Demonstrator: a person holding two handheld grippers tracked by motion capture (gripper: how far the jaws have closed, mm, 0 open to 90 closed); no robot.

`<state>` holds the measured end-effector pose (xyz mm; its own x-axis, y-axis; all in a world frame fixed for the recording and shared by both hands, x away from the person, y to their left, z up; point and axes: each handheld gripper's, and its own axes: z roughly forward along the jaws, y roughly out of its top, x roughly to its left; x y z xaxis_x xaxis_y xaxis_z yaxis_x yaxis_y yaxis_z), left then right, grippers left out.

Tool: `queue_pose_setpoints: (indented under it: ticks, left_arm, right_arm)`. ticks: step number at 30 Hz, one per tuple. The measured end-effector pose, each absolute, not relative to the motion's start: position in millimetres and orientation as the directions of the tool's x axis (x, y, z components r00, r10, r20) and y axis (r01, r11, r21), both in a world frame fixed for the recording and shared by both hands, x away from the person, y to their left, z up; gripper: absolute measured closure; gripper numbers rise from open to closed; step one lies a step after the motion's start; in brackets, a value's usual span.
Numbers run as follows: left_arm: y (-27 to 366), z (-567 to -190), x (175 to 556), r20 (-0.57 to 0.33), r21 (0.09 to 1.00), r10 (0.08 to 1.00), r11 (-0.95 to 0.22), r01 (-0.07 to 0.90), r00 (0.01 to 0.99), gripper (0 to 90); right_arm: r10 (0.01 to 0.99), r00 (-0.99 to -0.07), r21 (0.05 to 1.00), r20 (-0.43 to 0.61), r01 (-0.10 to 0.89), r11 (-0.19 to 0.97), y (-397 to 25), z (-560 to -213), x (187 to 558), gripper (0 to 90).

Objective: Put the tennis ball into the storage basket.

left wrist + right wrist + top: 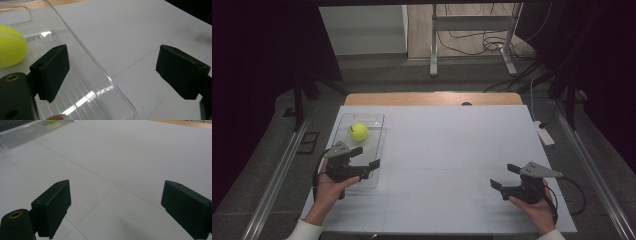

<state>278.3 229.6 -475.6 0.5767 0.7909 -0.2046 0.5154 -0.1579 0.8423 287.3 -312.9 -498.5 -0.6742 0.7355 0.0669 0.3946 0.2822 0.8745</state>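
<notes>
1. i'm holding the left gripper [366, 157] released, jaws wide apart, straddling the near right rim of the clear tray [380, 131].
2. the tennis ball [359, 131] is sitting in the tray's far half, ahead and left of that gripper, so i'm judging the left hand nearer.
3. the right gripper [504, 175] is idling released over bare white table [452, 150], well apart, leaving open room.

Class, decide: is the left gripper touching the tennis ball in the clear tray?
Apart. The high view shows bare tray floor between the left gripper and the tennis ball, which sits farther back.
</notes>
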Motion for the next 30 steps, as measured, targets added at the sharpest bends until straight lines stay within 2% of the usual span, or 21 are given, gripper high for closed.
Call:
queue_pose_setpoints:
  ticks: [21, 30]
  left_arm:
    - [208, -496, 253, -0.158, 0.845, 0.753, -0.231, 0.482, 0.639, 12.3]
    - [210, -495, 250, -0.161, 0.857, 0.756, -0.212, 0.470, 0.634, 12.1]
  right_arm:
    - [0.735, -0.667, 0.890, 0.124, 0.402, 0.214, -327, -495, 283, 9.7]
    - [0.728, -0.674, 0.891, 0.127, 0.400, 0.215, -324, -495, 283, 9.6]
